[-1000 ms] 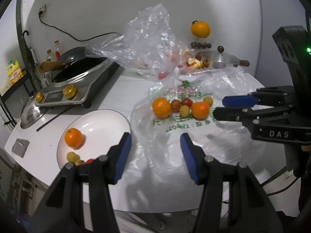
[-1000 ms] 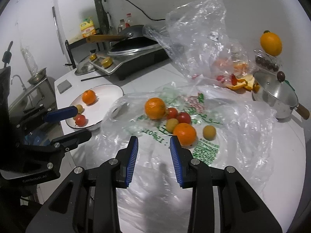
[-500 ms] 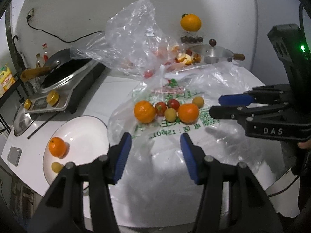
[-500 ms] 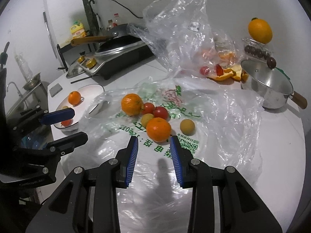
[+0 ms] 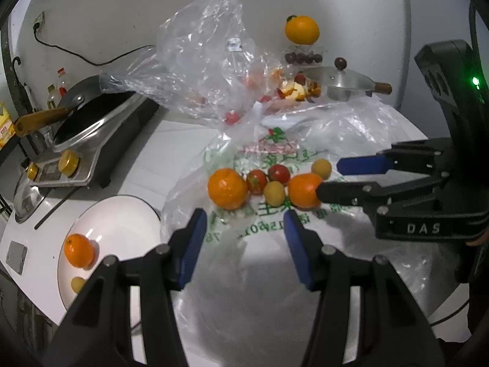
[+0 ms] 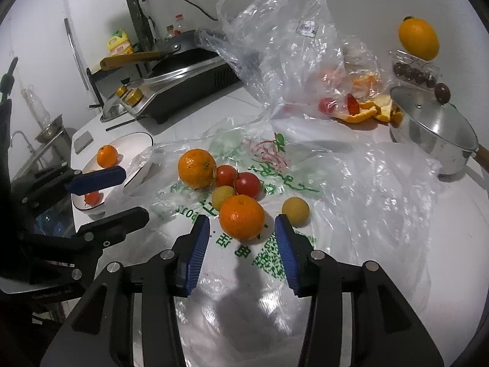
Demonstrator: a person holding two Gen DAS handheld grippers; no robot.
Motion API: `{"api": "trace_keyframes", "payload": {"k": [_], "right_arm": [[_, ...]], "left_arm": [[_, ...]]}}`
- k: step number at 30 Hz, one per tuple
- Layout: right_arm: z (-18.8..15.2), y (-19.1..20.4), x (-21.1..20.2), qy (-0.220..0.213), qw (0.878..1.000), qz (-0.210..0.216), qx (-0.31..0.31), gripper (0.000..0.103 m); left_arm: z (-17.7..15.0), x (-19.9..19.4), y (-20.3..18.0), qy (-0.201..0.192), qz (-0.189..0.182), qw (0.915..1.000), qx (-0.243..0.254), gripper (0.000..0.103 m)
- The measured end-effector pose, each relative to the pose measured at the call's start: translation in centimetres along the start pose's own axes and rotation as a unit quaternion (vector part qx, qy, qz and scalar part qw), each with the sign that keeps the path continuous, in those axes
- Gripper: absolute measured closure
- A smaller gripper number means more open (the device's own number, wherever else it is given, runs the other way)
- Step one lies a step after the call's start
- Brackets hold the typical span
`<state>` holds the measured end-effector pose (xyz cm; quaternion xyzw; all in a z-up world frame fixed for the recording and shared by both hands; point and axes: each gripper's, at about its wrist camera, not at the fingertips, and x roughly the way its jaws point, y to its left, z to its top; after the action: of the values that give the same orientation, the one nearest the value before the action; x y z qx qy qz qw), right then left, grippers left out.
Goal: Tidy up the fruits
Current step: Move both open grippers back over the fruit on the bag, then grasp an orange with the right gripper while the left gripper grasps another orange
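I see the white plate (image 6: 143,140) holds few fruits; my right gripper (image 6: 241,241), jaws just spreading, nears an unpinched orange (image 6: 241,217), left gripper (image 5: 244,244) spread.

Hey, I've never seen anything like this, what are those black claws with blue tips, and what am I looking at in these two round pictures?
Those are two hand-held grippers; a person carries one in each hand. Each round picture comes from a fisheye camera on one gripper, looking along its fingers. In the left gripper's view the right one enters from the side, and vice versa.

On the white table lies a flattened clear plastic bag with green print bearing two oranges, two red tomatoes and two small yellow fruits. A white plate holds another orange. Behind stand a steel lidded pot and a black cooker.

Nothing is held. The right gripper has just been opening its jaws, and the nearest orange sits just ahead of them, untouched.
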<state>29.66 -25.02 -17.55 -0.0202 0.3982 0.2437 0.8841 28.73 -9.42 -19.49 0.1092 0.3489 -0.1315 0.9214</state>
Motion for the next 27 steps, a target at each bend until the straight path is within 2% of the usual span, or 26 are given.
{"api": "trace_keyframes", "payload": {"k": [17,27], "right_arm": [[0.6,0.1,3.1,0.027,1.000,0.004,-0.004,0.056],[0.4,-0.6,4.2,0.038,0.999,0.009,0.003,0.056]], "left_arm": [[2.1,4.8,2.0,-0.004,-0.001,0.9999,0.016,0.049],[2.2,7.3,1.9,0.020,-0.006,0.9994,0.027,0.050]]}}
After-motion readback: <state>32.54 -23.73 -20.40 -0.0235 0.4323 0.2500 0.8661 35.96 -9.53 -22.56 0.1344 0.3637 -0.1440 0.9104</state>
